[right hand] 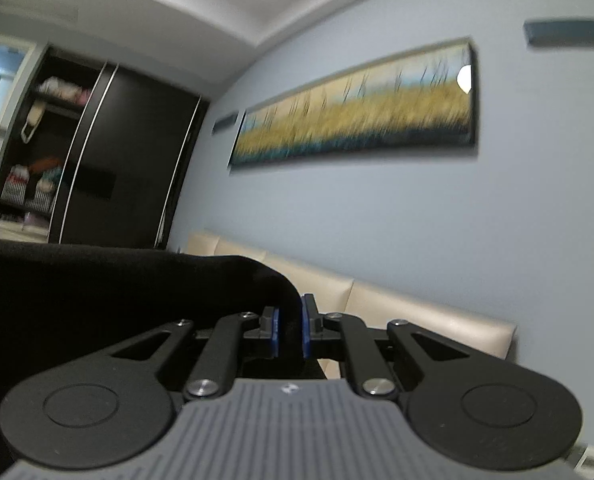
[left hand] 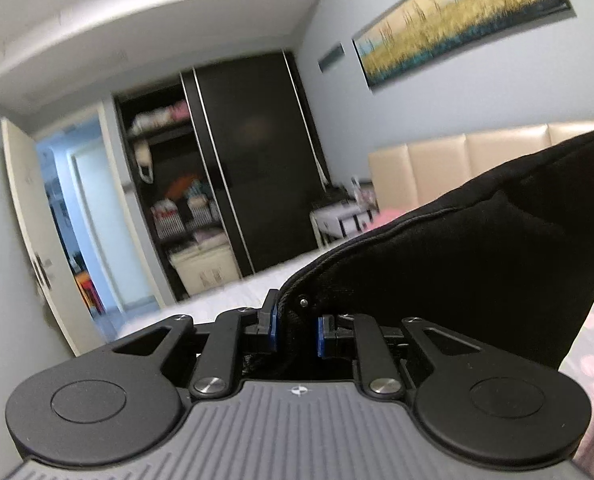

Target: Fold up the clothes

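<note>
A black garment [left hand: 477, 264] hangs stretched in the air between two hand-held grippers, lifted above a bed with white bedding [left hand: 233, 296] in a bedroom. The left gripper [left hand: 297, 330] has its blue-padded jaws drawn nearly together on one corner of the cloth – a stitched hem and a small metal snap show just above the pads – and the fabric sweeps up and away to the right of that view. The right gripper [right hand: 289, 330] pinches the opposite corner the same way, jaws almost closed with a fold of the dark material caught between the pads, while the rest of the garment [right hand: 97, 292] spreads off to the left as a broad, taut band. Behind the cloth runs a cream padded headboard [right hand: 397, 304] against a pale blue wall, where a long framed painting of golden grass [right hand: 357, 112] hangs. Farther back stands a dark wardrobe [left hand: 253, 160] with sliding doors – one side open, showing shelves stacked with folded items and striped boxes. A white door [left hand: 29, 208] stands open at the far left onto a brightly lit hallway, and a small bedside table [left hand: 341, 220] sits cluttered between wardrobe and headboard. Much of the background is blurred.
</note>
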`<state>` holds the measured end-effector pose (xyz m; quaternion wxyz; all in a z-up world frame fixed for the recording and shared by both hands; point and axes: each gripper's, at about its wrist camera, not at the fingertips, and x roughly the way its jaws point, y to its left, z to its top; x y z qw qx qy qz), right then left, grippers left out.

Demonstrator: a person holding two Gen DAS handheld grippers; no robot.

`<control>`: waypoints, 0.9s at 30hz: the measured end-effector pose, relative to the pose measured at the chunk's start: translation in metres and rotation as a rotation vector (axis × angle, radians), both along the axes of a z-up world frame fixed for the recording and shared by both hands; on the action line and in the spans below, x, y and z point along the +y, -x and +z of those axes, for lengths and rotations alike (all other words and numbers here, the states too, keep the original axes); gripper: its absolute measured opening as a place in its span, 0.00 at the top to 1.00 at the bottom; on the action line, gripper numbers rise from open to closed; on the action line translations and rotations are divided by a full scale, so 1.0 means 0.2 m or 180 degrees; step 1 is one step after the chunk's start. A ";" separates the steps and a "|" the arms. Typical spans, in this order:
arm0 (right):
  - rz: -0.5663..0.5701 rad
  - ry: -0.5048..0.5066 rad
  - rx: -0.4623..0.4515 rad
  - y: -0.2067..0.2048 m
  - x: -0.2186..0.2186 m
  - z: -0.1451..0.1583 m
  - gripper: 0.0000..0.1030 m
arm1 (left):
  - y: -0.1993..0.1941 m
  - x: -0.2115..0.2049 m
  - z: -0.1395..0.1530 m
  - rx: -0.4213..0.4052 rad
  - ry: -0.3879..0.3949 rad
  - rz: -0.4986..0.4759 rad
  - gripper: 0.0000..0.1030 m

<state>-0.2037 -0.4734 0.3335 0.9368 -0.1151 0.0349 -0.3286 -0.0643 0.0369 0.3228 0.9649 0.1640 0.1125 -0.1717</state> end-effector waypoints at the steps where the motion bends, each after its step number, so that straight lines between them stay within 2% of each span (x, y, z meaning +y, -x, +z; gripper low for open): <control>1: 0.0015 -0.0061 0.0090 -0.04 -0.01 -0.06 0.88 | -0.01 0.00 -0.04 0.0086 -0.0009 0.0002 0.85; 7: 0.0175 -0.0392 0.0732 -0.41 -0.04 -0.49 0.88 | -0.23 0.03 -0.35 0.0715 -0.0059 0.0107 0.85; 13: 0.0216 -0.0530 0.1256 -0.89 -0.08 -0.88 0.88 | -0.63 0.07 -0.68 0.1302 -0.0157 0.0297 0.86; 17: 0.0222 -0.0542 0.1477 -1.24 -0.14 -1.03 0.88 | -0.94 0.10 -0.80 0.1476 -0.0196 0.0357 0.86; 22: 0.0262 -0.0514 0.1836 -1.76 -0.19 -1.22 0.88 | -1.18 0.06 -0.96 0.1705 -0.0316 0.0362 0.86; 27: 0.0347 -0.0402 0.2205 -2.23 -0.14 -1.48 0.88 | -1.48 0.04 -1.23 0.2052 -0.0447 0.0450 0.86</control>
